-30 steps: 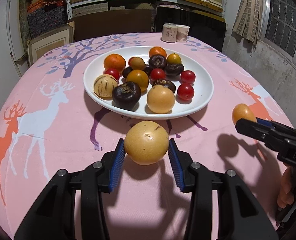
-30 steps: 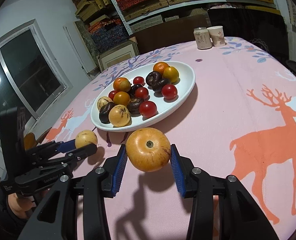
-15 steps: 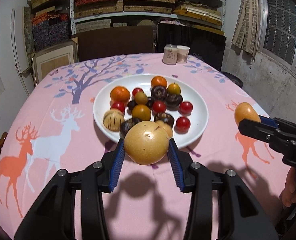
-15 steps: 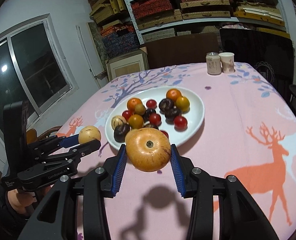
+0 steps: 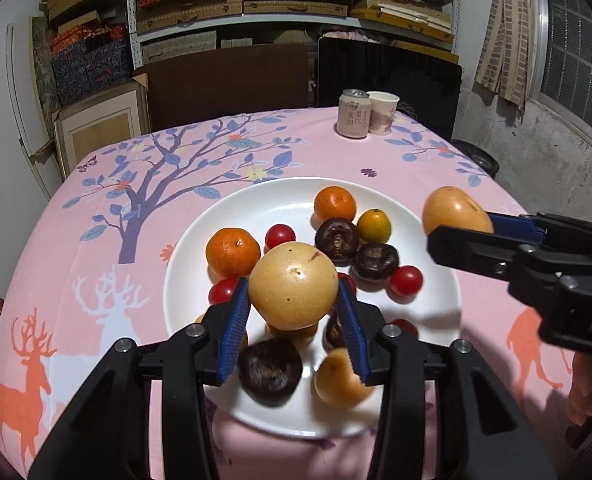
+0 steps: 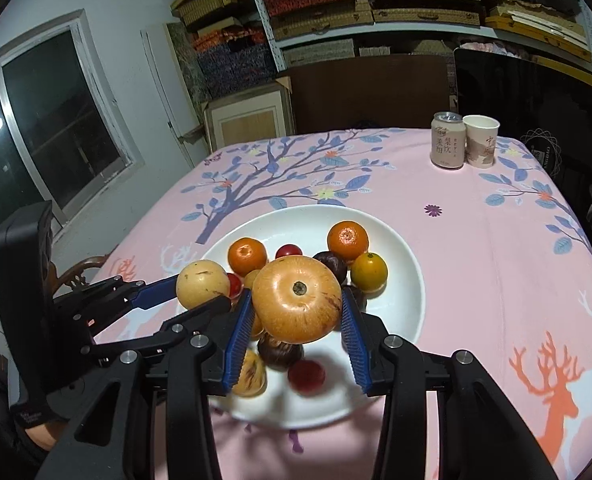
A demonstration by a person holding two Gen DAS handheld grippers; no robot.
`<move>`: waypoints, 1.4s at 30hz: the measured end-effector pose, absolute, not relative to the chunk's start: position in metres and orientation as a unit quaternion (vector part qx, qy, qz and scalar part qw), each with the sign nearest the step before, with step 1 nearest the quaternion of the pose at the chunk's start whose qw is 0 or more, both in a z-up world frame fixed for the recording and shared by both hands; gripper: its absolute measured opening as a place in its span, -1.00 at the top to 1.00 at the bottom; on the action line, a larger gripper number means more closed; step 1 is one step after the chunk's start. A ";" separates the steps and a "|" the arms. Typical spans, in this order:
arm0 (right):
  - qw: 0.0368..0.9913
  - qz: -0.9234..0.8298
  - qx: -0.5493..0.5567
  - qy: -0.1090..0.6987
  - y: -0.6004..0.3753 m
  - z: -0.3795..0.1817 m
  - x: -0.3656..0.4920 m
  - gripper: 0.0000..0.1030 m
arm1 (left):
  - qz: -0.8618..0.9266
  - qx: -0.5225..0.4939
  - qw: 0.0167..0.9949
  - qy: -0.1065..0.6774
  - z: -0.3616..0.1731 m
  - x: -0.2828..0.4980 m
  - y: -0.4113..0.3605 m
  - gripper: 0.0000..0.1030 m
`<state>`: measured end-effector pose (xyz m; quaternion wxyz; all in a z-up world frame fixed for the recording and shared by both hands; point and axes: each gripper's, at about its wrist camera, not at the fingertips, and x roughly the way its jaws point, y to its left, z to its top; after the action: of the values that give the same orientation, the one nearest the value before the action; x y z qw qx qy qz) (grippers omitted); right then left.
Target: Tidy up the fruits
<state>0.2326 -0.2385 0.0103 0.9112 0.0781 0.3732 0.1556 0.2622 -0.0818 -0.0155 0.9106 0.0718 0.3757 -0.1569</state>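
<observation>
Left gripper [image 5: 293,312] is closing its blue pads on a pale yellow fruit [image 5: 293,285], jaws parted only as far as the fruit's width; right gripper [image 6: 298,320] is gripping an orange-tan fruit [image 6: 297,298] in the same way, stem scar facing the camera; both fruits are hanging above the white plate [image 6: 412,292], directly ahead of and below each tool.

Risks, as judged: each fruit is round and smooth and is sitting at the pad tips, so it may be slipping forward out of the jaws if the grip loosens early; a release from this height may be sending the fruit rolling into the pile and knocking small fruits over the shallow rim; the two tools are working close together, the left one just to the left of the right one's fingers, so they may be colliding over the plate; the near part of the plate is already crowded, the far part being bare.

Counts, from both views: two held fruits; one plate; on it, two oranges [image 5: 233,253], one small yellow-orange citrus [image 5: 373,225]; dark brown fruits at least four; red cherry tomatoes at least five; some fruits are hiding behind the pads, so totals are uncertain; beyond the plate, one can [image 6: 448,141] and one paper cup [image 6: 482,141].
</observation>
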 end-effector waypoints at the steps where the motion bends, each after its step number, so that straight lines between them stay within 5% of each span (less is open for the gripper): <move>1: 0.909 0.156 0.076 0.379 -0.236 0.006 0.241 0.15 | -0.157 0.072 0.909 0.380 -0.020 0.268 -0.083 0.17; 4: 0.902 0.155 0.071 0.396 -0.229 -0.010 0.263 0.15 | -0.155 0.072 0.903 0.394 -0.033 0.282 -0.083 0.16; 8: 0.897 0.143 0.074 0.411 -0.227 -0.028 0.279 0.04 | -0.145 0.063 0.909 0.386 -0.037 0.284 -0.076 -0.52; 13: 0.902 0.152 0.103 0.391 -0.236 -0.020 0.264 -0.24 | -0.137 0.062 0.915 0.375 -0.030 0.270 -0.067 -0.89; 16: 0.907 0.149 0.113 0.378 -0.240 -0.007 0.241 -0.40 | -0.139 0.063 0.911 0.383 -0.026 0.254 -0.063 -0.90; 21: 0.914 0.135 0.122 0.363 -0.241 0.007 0.175 -0.93 | -0.116 0.073 0.910 0.392 -0.023 0.205 -0.052 -0.90; 42: 0.935 0.130 0.128 0.303 -0.247 0.029 -0.011 -0.93 | -0.084 0.069 0.940 0.323 0.033 0.020 -0.019 -0.90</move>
<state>-0.0107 -0.2467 0.0287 0.9354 0.1278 0.3028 0.1302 0.0200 -0.0187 0.0327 0.9400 0.0686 0.3234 -0.0839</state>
